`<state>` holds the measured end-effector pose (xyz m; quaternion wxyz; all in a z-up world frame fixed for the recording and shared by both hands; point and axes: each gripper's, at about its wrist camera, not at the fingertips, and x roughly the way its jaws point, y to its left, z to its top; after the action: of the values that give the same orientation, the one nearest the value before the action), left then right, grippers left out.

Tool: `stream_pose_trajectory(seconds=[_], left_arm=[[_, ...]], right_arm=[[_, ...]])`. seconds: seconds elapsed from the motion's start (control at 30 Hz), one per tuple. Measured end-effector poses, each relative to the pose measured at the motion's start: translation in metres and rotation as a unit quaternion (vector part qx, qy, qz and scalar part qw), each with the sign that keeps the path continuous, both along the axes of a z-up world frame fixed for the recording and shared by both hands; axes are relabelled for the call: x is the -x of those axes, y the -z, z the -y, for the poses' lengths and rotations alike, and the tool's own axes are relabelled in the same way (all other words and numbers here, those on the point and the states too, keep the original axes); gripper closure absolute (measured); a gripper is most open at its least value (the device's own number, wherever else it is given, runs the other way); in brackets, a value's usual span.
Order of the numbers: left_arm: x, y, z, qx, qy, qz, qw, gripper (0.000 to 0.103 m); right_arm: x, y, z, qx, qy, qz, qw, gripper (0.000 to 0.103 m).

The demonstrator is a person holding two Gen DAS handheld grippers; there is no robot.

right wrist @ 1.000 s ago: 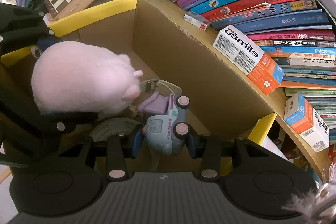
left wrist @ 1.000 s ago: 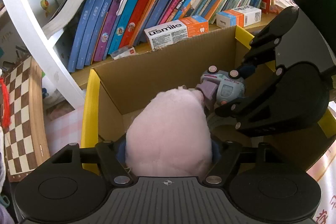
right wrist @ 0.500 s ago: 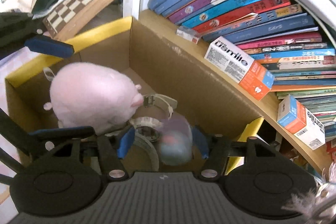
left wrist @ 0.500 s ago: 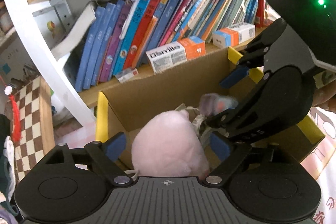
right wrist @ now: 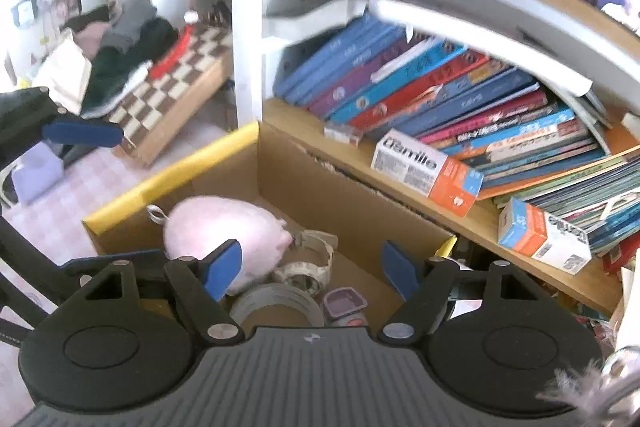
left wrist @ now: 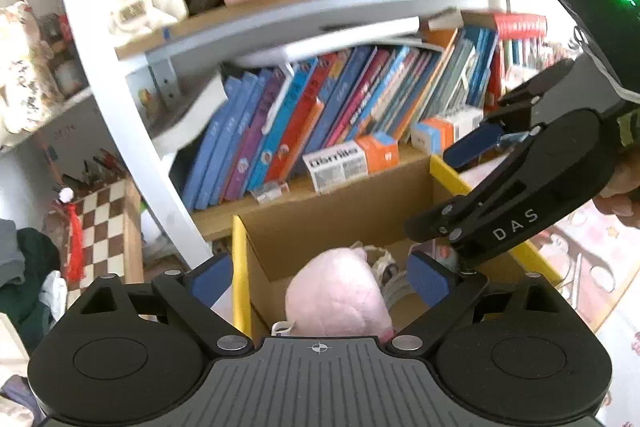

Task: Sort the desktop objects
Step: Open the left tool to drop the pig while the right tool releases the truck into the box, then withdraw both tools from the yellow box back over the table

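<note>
Cardboard box (right wrist: pixel 304 187), yellow tape on its rim, standing in front of the bookshelf (right wrist: pixel 472 227): receiving container for the sort.

Contents, as visible:
- 1 pink plush toy (right wrist: pixel 224 231), lying at the left side of the box, loop tag up.
- 1 pale wristwatch (right wrist: pixel 312 259), just beside the plush.
- 1 roll of grey tape (right wrist: pixel 276 301), in front of the watch.
- 1 small toy car (right wrist: pixel 344 303), lilac and pale blue, partly hidden by the right tool's body.

Tools:
- Left gripper (left wrist: pixel 320 279): jaws have just been opening and stand wide apart; the plush sits below between them, untouched.
- Right gripper (right wrist: pixel 312 267): jaws have just been opening and stand apart, nothing pressed between the blue pads; the car lies loose beneath.

Progress, as judged: at least 4 items are in the box, both tools empty above it. This drop looks complete. What is left on the tabletop cannot be told; little of it shows.

Legible writing:
- "usmile" on a white-and-orange carton (right wrist: pixel 424 167) on the shelf; a 2nd similar carton (right wrist: pixel 544 231) to its right.
- "DAS" on the right tool's arm, seen in the left wrist view.
- Book (left wrist: pixel 288 131) spines: titles blurred, unreadable.
</note>
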<state>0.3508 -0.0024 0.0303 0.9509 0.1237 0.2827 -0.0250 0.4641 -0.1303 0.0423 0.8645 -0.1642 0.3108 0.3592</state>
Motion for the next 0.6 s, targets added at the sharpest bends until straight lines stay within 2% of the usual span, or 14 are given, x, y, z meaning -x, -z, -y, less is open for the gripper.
stream_pose_trajectory(seconds=[0.3, 0.6], left_arm=[[0.048, -0.017, -0.007, 0.019, 0.004, 0.022, 0.9996, 0.007], [0.097, -0.023, -0.022, 0.029, 0.005, 0.026, 0.9992, 0.007]], right_arm=[[0.045, -0.026, 0.027, -0.039, 0.034, 0.029, 0.998, 0.023], [0.096, -0.032, 0.049, -0.041, 0.068, 0.036, 0.996, 0.023]])
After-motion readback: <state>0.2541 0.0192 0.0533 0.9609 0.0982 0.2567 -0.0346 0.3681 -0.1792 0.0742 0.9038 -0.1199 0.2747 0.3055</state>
